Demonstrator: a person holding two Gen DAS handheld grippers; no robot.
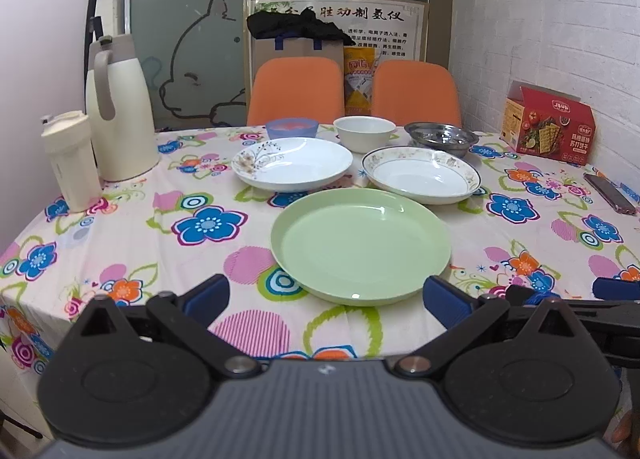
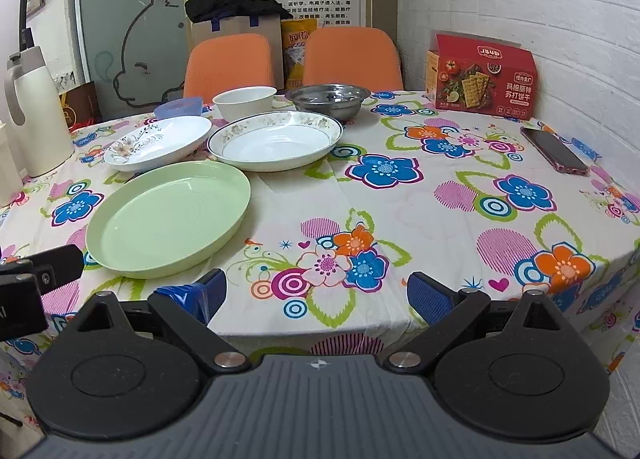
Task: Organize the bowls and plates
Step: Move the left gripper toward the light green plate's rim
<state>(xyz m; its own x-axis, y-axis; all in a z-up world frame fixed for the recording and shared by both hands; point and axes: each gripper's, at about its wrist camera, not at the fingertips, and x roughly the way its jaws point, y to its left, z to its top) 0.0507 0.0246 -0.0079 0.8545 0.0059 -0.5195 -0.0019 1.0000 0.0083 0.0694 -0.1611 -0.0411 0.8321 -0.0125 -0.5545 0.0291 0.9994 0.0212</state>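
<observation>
Your left tongs [image 1: 326, 297] sit low and level at the near edge of the tabletop [image 1: 132, 227], fingers spread wide and pinching nothing, aimed straight at the round pale green plastic plate [image 1: 360, 245]. The plate's near rim lies between the two blue finger pads [image 1: 206, 299], not touching either.

Your right tongs [image 2: 316, 297] are held just beside the left ones, also low at the near edge, also spread wide and empty, pointing over bare flowered tablecloth [image 2: 400, 199]. In the right wrist view, the green plate lies ahead to the left and the black side of the left tongs shows at the left border.

Behind the green plate, toward the middle of the tabletop, two shallow white ceramic dishes lie side by side: a white dish with a brown flower sprig [image 1: 292, 163] on the left and a white dish with a gold patterned rim [image 1: 422, 175] on the right. Along the far edge stand a small blue plastic bowl [image 1: 292, 128], a plain white ceramic bowl [image 1: 364, 133] and a shiny steel bowl [image 1: 440, 138].

A cream thermos jug [image 1: 120, 111] and a cream lidded tumbler [image 1: 70, 159] stand at the left edge; a red cracker box [image 1: 550, 127] and a dark phone [image 1: 608, 193] sit by the right edge.
</observation>
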